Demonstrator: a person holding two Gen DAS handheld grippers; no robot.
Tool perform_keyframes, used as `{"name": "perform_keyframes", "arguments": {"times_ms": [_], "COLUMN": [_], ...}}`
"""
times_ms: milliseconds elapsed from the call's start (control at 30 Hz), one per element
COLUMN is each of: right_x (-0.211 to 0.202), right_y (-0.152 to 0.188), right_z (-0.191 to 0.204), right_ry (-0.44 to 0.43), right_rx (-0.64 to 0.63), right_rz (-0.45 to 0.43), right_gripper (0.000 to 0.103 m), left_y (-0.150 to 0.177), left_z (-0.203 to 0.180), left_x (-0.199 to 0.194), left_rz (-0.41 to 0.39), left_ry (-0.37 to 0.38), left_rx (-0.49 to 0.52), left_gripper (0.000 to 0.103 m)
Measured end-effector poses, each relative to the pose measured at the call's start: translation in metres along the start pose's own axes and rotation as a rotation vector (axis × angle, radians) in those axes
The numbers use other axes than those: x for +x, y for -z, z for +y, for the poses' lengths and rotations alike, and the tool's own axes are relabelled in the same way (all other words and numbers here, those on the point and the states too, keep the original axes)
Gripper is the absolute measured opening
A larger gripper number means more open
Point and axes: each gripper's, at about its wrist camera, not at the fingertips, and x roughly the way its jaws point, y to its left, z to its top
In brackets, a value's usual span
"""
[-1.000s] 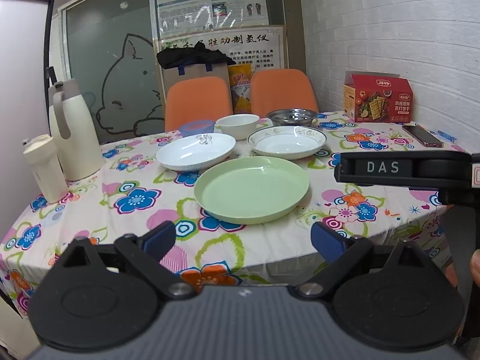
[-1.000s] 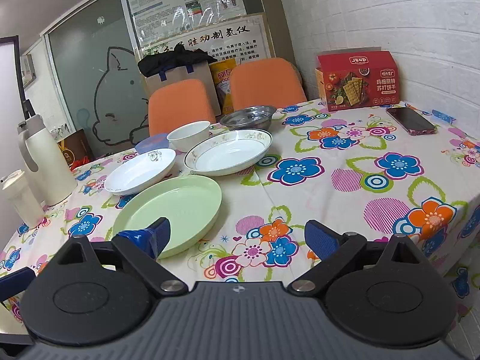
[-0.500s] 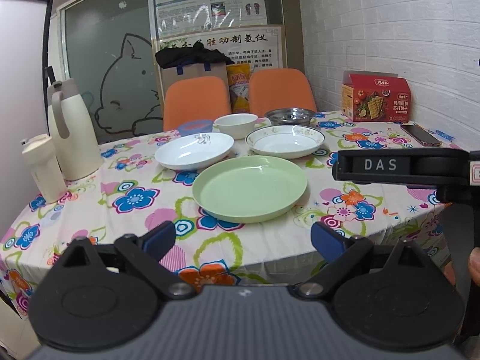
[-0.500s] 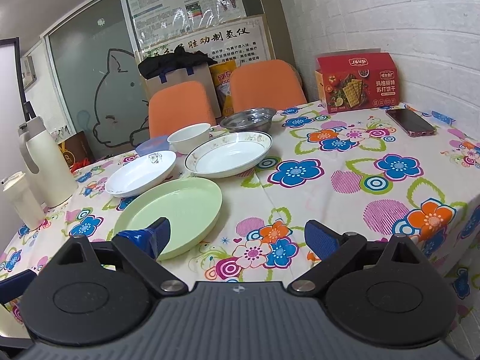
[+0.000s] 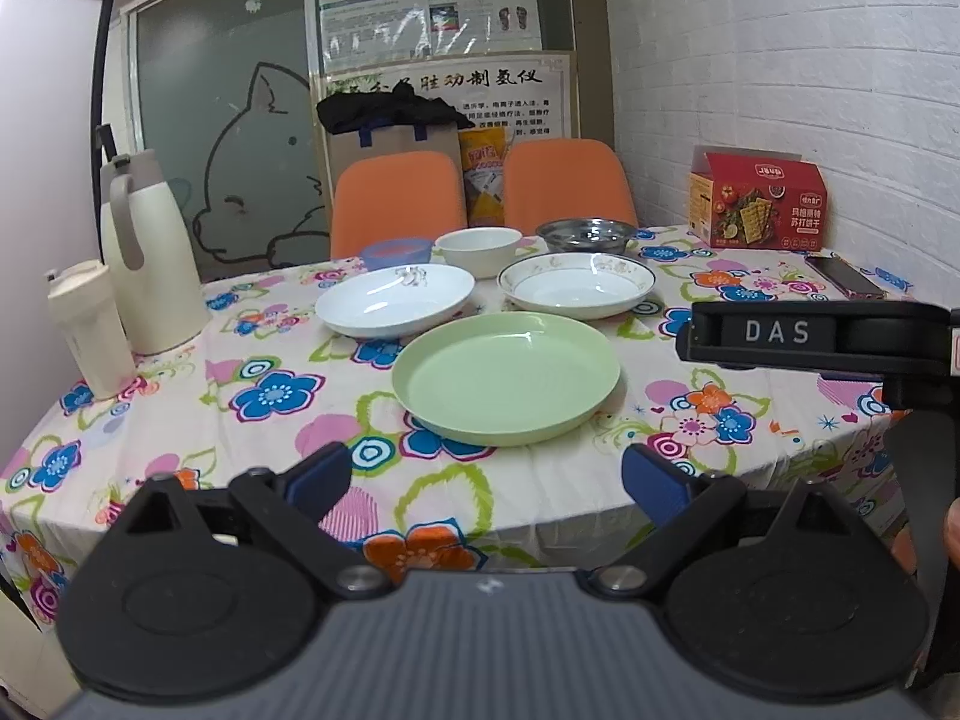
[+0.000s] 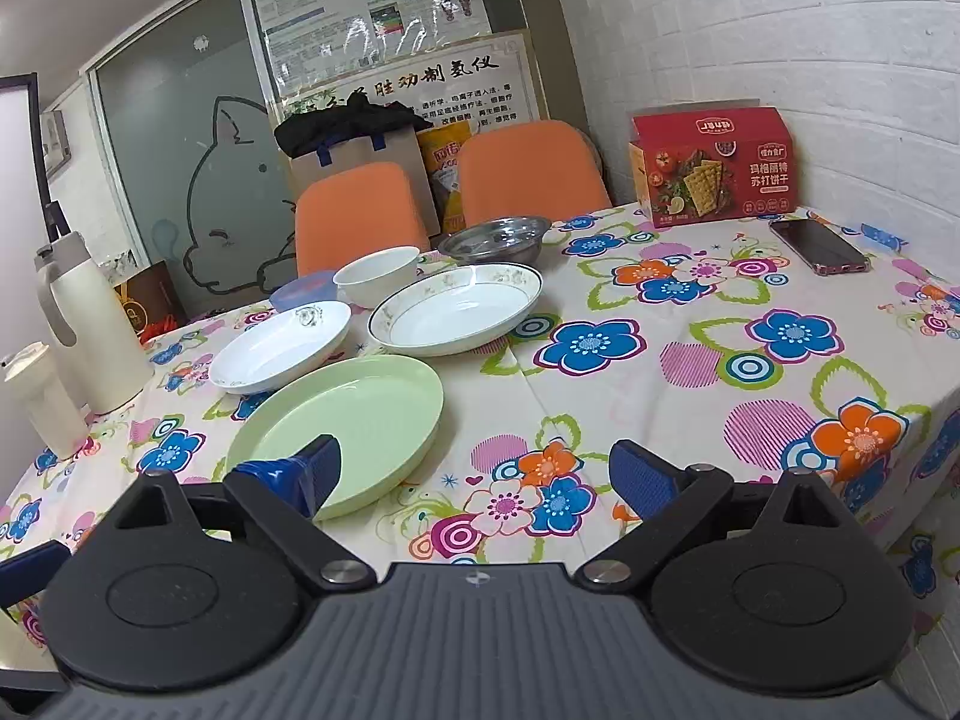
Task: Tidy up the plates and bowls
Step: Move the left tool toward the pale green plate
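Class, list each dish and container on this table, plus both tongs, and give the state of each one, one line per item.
Green plate: empty, flat, unstacked.
White plate: empty, unstacked.
Gold-rimmed plate: empty, unstacked.
White bowl: upright.
Steel bowl: upright.
Blue bowl: upright.
Thermos jug: upright, lid closed.
Tumbler: upright, capped.
Cracker box: closed.
Phone: flat, screen dark.
Left tongs: open, empty.
Right tongs: open, empty.

"DAS" stands on the right tool (image 5: 786, 333); "苏打饼干" is printed on the red box (image 6: 714, 165).
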Motion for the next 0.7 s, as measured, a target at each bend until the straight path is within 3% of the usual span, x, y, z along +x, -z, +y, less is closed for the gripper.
{"name": "perform_keyframes", "arguments": {"times_ms": [700], "right_x": [-0.0012], "right_y": [-0.0005], "right_z": [0.0031], "right_ry": [-0.005], "right_rx": [-0.014], "right_rz": [-0.005], "right_gripper": [0.084], "left_y": [-0.0012], "left_z": [0.0082], "left_x": [0.0047], "left_rz": [0.012], "left_ry": [0.004], "left_rx": [-0.04], "left_gripper": [0.096]}}
